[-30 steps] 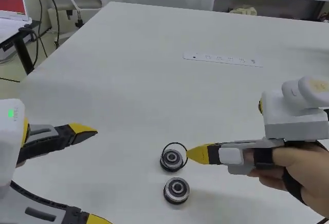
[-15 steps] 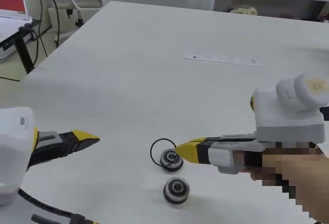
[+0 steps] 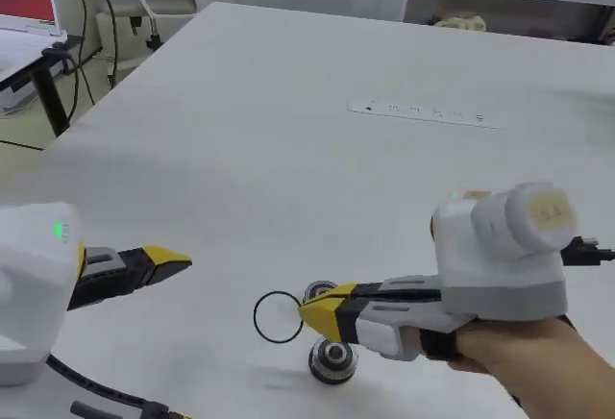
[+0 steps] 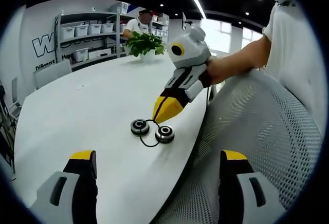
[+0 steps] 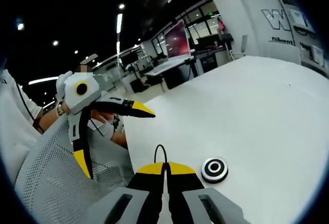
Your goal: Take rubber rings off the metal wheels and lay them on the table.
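Observation:
Two small metal wheels sit near the table's front edge: the far wheel (image 3: 319, 292) is partly behind my right gripper, and the near wheel (image 3: 332, 359) is just below it. My right gripper (image 3: 307, 315) is shut on a thin black rubber ring (image 3: 278, 316), held free to the left of the wheels. In the left gripper view the ring (image 4: 148, 141) hangs from that gripper's yellow tip beside both wheels (image 4: 140, 127) (image 4: 165, 133); whether it touches the table is unclear. My left gripper (image 4: 158, 165) is open and empty, well short of the wheels. In the right gripper view one wheel (image 5: 214, 168) lies to the right.
A white power strip (image 3: 423, 111) lies flat farther back on the white table (image 3: 240, 150). A mesh chair (image 4: 257, 131) stands at the table's near edge. Shelves and office chairs stand beyond the far side.
The right gripper drew left and nearer with the ring. The ring, around the far wheel a second ago, has come off it and now hangs free in the jaws. Left gripper barely moved.

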`<action>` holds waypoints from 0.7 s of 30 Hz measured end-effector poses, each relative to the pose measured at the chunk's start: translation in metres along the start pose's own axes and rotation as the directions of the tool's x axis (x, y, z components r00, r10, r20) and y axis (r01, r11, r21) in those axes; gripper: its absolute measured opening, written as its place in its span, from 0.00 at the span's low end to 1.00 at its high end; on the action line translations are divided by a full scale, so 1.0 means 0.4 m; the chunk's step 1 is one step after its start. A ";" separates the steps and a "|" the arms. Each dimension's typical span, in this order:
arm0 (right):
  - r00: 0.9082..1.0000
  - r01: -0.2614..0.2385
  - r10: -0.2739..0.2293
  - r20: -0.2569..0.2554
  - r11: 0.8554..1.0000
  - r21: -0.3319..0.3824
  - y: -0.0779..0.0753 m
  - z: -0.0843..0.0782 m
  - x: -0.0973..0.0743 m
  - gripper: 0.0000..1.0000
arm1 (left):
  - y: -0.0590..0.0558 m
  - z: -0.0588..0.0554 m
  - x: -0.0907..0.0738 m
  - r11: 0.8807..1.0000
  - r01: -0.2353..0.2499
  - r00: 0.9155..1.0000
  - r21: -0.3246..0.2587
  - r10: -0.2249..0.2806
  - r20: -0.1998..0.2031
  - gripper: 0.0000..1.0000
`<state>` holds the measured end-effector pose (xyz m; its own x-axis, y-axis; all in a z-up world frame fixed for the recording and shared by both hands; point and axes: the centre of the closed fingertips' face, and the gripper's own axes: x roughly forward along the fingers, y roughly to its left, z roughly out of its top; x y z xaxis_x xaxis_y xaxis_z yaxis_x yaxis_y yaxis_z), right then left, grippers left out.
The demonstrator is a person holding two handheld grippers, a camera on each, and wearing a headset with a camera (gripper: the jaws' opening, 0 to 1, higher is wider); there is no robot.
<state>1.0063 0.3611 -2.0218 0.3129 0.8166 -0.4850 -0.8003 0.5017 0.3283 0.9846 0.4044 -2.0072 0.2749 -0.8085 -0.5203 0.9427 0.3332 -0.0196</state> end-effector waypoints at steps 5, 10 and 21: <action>0.999 -0.016 0.015 -0.040 1.000 -0.022 0.014 -0.034 0.023 0.00 | -0.001 -0.003 0.001 1.000 0.003 1.000 0.002 -0.003 -0.004 0.98; 0.999 0.011 -0.014 -0.045 0.996 -0.083 0.005 -0.038 0.040 0.00 | 0.002 -0.003 0.001 1.000 -0.002 1.000 0.002 0.002 -0.002 0.98; 0.994 0.059 -0.074 -0.082 0.983 -0.174 -0.024 -0.063 0.058 0.00 | 0.002 -0.005 0.002 1.000 -0.004 1.000 0.004 0.004 -0.008 0.97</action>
<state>1.0084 0.3683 -2.0565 0.3281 0.7513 -0.5726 -0.8573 0.4914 0.1536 0.9853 0.4048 -2.0094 0.2771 -0.8034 -0.5271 0.9424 0.3343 -0.0141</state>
